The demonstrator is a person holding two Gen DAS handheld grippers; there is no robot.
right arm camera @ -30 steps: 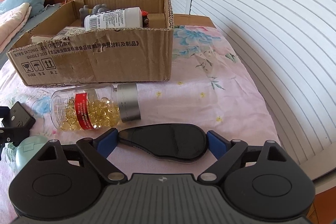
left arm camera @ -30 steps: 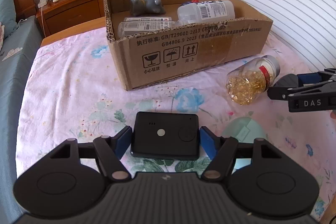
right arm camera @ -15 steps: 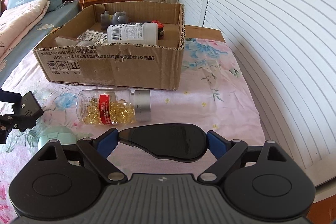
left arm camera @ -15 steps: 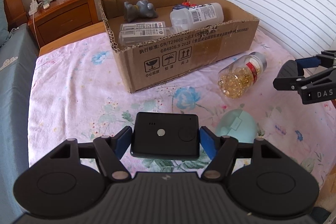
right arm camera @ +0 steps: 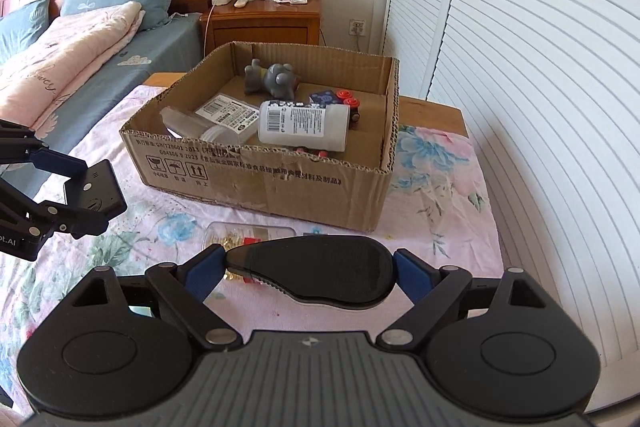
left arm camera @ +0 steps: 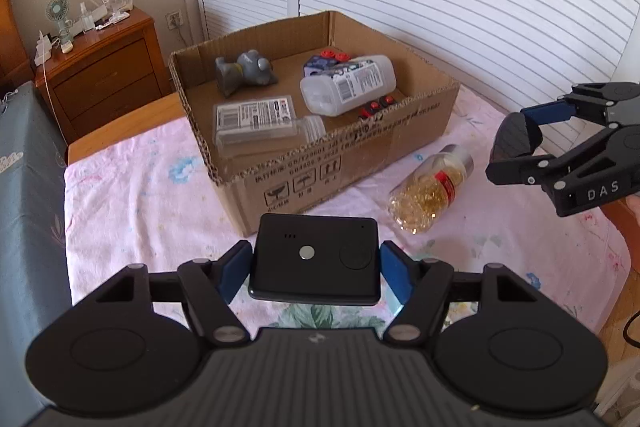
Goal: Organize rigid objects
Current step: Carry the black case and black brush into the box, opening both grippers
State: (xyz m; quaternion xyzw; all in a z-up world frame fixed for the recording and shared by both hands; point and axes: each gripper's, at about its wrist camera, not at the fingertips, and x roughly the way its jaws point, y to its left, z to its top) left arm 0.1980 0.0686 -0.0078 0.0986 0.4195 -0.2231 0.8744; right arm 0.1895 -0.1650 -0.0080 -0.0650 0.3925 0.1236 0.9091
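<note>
My left gripper is shut on a black rectangular device, held above the floral sheet in front of the open cardboard box. My right gripper is shut on a black oval case, held above the sheet near the box's front right. Each gripper shows in the other view: the left gripper with its device, the right gripper with its case. A clear bottle of yellow capsules lies on its side by the box front; in the right wrist view the capsule bottle is partly hidden behind the case.
The box holds a grey toy, a white labelled bottle, a clear labelled bottle and small red-capped items. A wooden nightstand stands behind. White louvred doors run along the right. A bed with pillows lies left.
Both grippers have risen with their objects, so I look down into the box from higher. The green oval object near the left gripper is no longer in view.
</note>
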